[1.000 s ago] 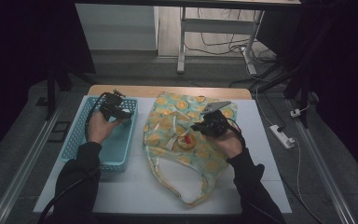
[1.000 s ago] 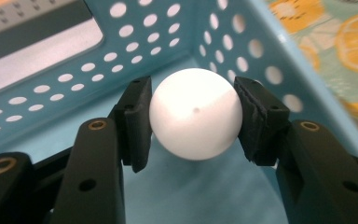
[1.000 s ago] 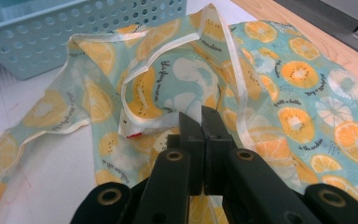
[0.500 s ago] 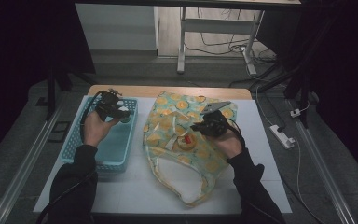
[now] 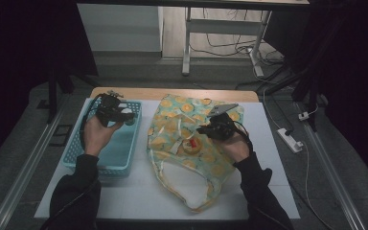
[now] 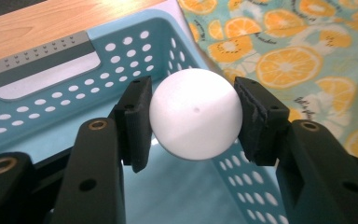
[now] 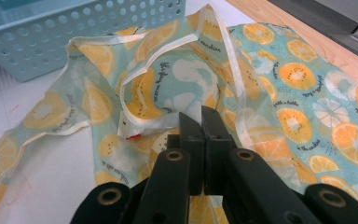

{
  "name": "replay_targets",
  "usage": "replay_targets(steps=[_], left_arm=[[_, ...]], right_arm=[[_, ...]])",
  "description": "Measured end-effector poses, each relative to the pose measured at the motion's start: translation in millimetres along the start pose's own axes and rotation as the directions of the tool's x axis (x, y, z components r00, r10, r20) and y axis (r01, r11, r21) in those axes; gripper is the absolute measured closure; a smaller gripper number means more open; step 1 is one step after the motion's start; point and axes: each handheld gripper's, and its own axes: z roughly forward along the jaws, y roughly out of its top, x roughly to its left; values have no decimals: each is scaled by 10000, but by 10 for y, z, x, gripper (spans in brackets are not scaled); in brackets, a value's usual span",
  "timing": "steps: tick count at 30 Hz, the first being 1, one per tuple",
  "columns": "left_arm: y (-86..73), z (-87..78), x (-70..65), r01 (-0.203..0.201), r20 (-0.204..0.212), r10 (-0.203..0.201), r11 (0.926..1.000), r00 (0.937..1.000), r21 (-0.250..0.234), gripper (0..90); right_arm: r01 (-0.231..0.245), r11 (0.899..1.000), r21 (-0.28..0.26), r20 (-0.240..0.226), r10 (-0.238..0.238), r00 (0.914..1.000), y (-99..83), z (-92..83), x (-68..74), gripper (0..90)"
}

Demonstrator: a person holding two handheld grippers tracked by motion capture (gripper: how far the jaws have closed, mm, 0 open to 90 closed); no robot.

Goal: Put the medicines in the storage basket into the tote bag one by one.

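Left gripper (image 6: pixel 193 121): jaws clamped white ball (image 6: pixel 196 113) above blue basket (image 6: pixel 51 102) | Right gripper (image 7: pixel 202 126): jaws pinched shut on orange-print bag (image 7: pixel 284 88) beside basket, on bench (image 5: pixel 268 143).

Left gripper (image 6: pixel 193 121) jaws half-open, right gripper (image 7: pixel 201 126) jaws closed.

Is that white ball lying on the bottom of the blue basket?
No, the white ball is clamped between the left gripper pads, above the blue basket.
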Motion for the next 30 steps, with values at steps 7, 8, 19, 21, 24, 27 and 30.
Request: replay_targets(steps=[7, 8, 19, 21, 24, 27, 30], left_arm=[[-83, -82, -63, -137, 191, 148, 9982, 9997, -576, 503], [-95, -89, -67, -122, 248, 139, 9979, 9996, -640, 503], [-110, -278, -176, -203, 657, 277, 9936, 9975, -1109, 503], [-102, -305, -224, -299, 753, 387, 9930, 9964, -1142, 503], [-82, -325, -300, -485, 903, 592, 9921, 9942, -1156, 503], [-63, -329, -376, -655, 1092, 781, 9912, 9909, -1148, 503], [-47, -341, -457, -871, 1162, 1006, 9894, 9881, -1161, 503]], right_arm=[[6, 10000, -6, 2, -6, 10000, -1, -2, 0, 891], [2, 10000, -1, 3, -2, 10000, -1, -2, 0, 891], [-41, 10000, -11, 23, 41, 10000, -5, -8, -11, 892], [-38, 10000, -12, 22, 38, 10000, -3, -8, -8, 892], [-30, 10000, -26, 20, 30, 10000, -2, -6, -6, 892], [-53, 10000, -13, 28, 53, 10000, -3, -6, -6, 892], [-47, 10000, -6, 33, 47, 10000, -3, -8, -6, 892]])
